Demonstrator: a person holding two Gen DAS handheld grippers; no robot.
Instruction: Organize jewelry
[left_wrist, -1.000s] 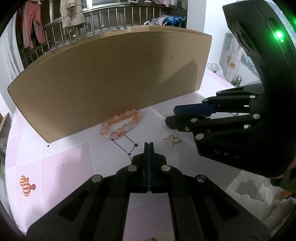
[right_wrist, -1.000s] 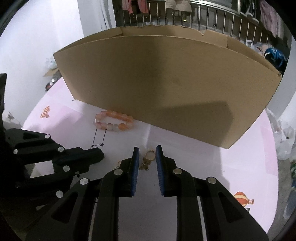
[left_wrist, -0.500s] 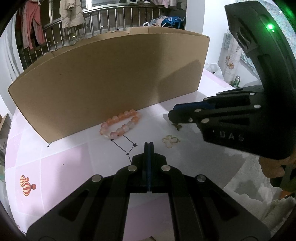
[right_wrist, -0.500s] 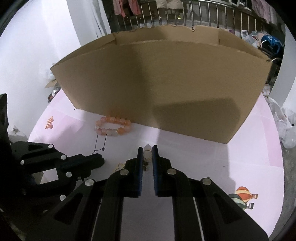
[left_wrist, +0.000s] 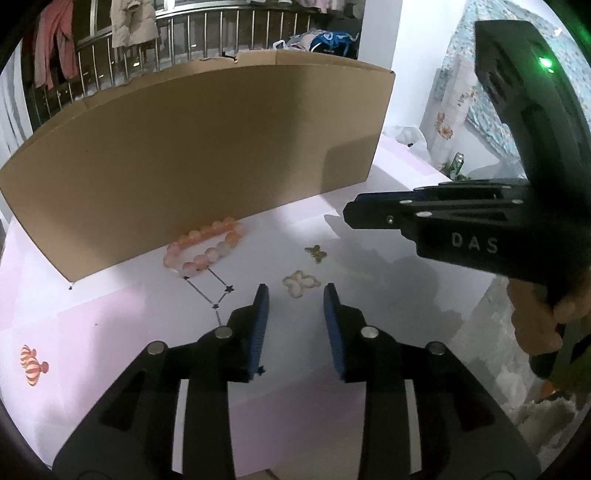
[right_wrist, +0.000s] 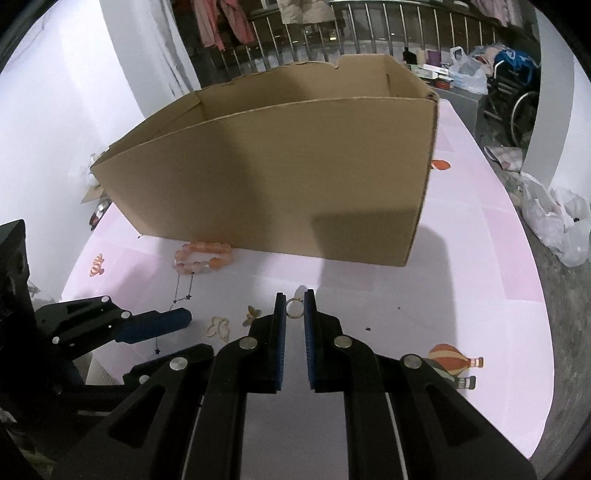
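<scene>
The left tool (left_wrist: 295, 295) stands wide open with nothing between its blue pads, low over the pink table (left_wrist: 110, 332). Just ahead of its tips lies a pale butterfly piece (left_wrist: 301, 283), and a little further on a smaller gold butterfly piece (left_wrist: 316, 253); the two lie near each other, apart. A bead bracelet (left_wrist: 205, 247) of orange and pink beads lies against the foot of a large cardboard box (left_wrist: 192, 147), which walls off the far side of the table. Between the box wall and the left tool the table surface is bare except for these pieces and a printed star pattern.

The right tool (right_wrist: 294, 308) is narrowed to a slim gap and pinches a small ring (right_wrist: 294, 307) at its very tips, raised above the table. From the right wrist view the box top is open, its near rim running left to right. To the right of the box a broad strip of table stays free up to the table's curved edge, where plastic bags (right_wrist: 557, 218) sit on the floor beyond.
</scene>
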